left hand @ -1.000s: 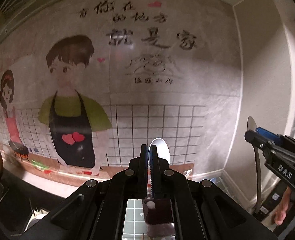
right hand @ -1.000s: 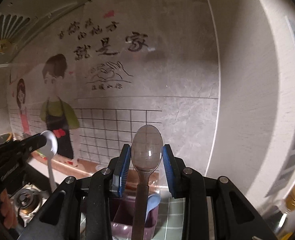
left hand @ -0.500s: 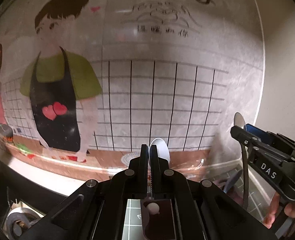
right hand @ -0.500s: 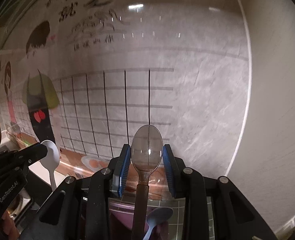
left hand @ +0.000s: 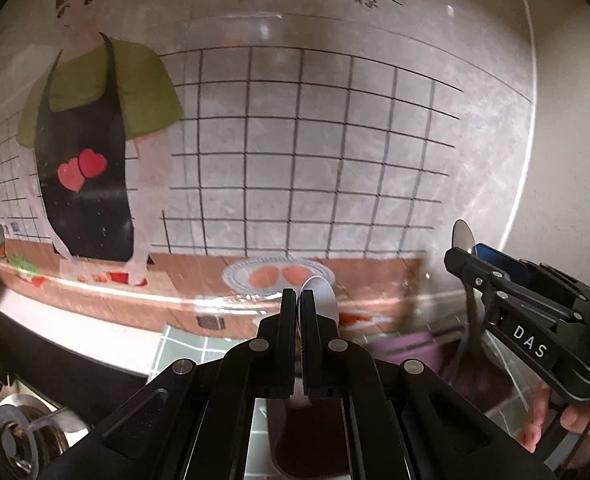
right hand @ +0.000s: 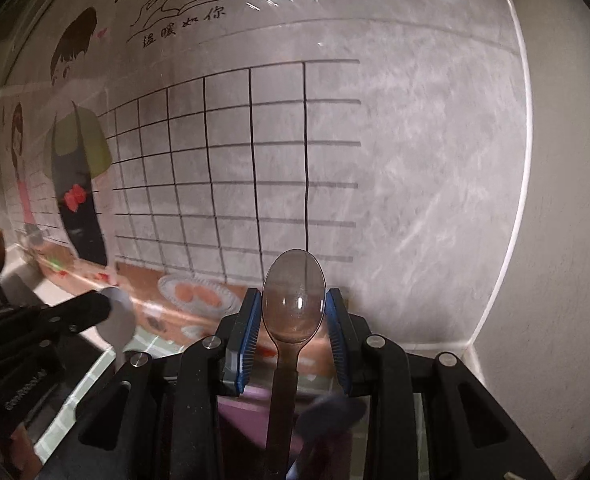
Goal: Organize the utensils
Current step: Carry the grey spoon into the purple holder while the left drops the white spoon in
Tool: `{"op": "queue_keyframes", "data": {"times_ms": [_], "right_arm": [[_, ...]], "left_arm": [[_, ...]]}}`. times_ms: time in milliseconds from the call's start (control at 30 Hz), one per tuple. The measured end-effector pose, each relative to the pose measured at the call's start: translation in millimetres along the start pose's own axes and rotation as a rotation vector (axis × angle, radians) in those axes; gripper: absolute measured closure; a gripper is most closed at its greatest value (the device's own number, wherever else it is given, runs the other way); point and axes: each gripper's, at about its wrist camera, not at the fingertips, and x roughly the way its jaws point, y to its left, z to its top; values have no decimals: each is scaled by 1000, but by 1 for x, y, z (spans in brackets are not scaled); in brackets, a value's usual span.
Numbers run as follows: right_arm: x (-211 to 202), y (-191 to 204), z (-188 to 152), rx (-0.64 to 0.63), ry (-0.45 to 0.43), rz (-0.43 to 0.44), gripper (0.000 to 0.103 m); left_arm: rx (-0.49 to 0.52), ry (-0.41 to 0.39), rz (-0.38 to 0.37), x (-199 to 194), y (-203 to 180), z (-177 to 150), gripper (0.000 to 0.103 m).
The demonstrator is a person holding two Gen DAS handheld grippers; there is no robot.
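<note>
Carrying spoons: left gripper (left hand: 298, 300) clamps a white spoon (left hand: 322, 294), right gripper (right hand: 295, 320) grips a clear plastic spoon (right hand: 294, 300), likely next lowering them into the purple holder (right hand: 243, 412).

Left gripper (left hand: 298, 300) clamps a spoon (left hand: 321, 294), bowl upward, before the wall decal (left hand: 255, 160). Right gripper (right hand: 295, 312), to its right, grips a second spoon (right hand: 294, 300) upright, over a holder (right hand: 247, 416) (contents blurred). Holder stands on a tiled mat (left hand: 183, 340) at the wall's foot. Burner (left hand: 15, 436) lies far left.
</note>
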Motion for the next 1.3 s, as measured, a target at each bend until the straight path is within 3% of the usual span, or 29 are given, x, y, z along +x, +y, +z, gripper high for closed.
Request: {"op": "queue_keyframes", "data": {"times_ms": [433,533,633,867,1000,1300], "right_arm": [[-31,-7,-22,35,101,51,72],[-35,-9,-25,51,122,52,71],[-41,-10,-24,69,137,71,71],[-79,-13,-23,86,97,54,71],[-94,-15,-42,90,131,20,71],[-90,-17,-119,182,332,5,71]], "left_arm": [[-32,90,-113,-15,-3,-16,98],[-37,109,-111,-17,-3,-15,94],[-53,99,-100,-23,-1,-13,84],[-92,73,-86,-55,11,-9,83],[-113,63,-60,-73,21,-18,82],[-148,148,-33,-97,37,-73,82]]}}
